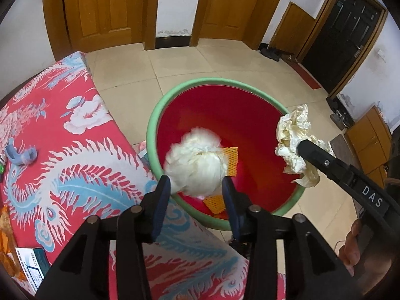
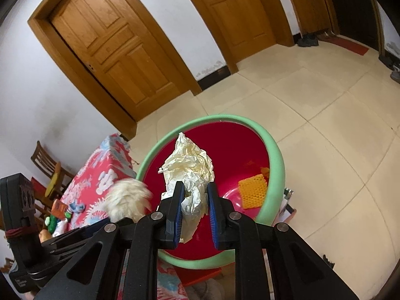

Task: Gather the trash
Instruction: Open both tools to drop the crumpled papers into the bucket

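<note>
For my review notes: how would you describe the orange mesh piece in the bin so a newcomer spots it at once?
Find the round red bin with the pale green rim on the tiled floor beside the red patterned bed. Inside it, low against the red wall, lies a flat orange square of foam netting. Unlike the two crumpled whitish wads held above the bin, it is bright orange with a honeycomb texture.

"DAS" in white letters on right gripper (image 1: 297, 147) body; box print unreadable.
</note>
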`<action>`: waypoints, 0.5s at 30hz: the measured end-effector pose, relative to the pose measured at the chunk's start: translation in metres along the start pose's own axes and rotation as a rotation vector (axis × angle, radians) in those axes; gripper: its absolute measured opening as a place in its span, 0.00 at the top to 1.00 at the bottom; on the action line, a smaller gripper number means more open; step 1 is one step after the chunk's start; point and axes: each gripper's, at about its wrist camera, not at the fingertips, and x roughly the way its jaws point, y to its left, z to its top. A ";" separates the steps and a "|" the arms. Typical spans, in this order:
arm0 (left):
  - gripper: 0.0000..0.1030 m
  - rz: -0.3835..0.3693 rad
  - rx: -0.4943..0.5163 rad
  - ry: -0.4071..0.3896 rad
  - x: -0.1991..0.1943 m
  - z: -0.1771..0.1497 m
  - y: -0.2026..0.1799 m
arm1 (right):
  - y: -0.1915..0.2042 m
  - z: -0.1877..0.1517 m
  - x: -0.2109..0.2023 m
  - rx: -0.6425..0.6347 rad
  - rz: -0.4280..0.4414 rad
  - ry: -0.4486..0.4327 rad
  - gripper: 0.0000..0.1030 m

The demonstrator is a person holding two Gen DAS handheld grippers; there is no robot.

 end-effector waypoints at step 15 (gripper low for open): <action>0.55 -0.003 -0.037 -0.022 -0.018 -0.003 0.006 | -0.005 0.002 -0.007 0.026 0.000 -0.008 0.59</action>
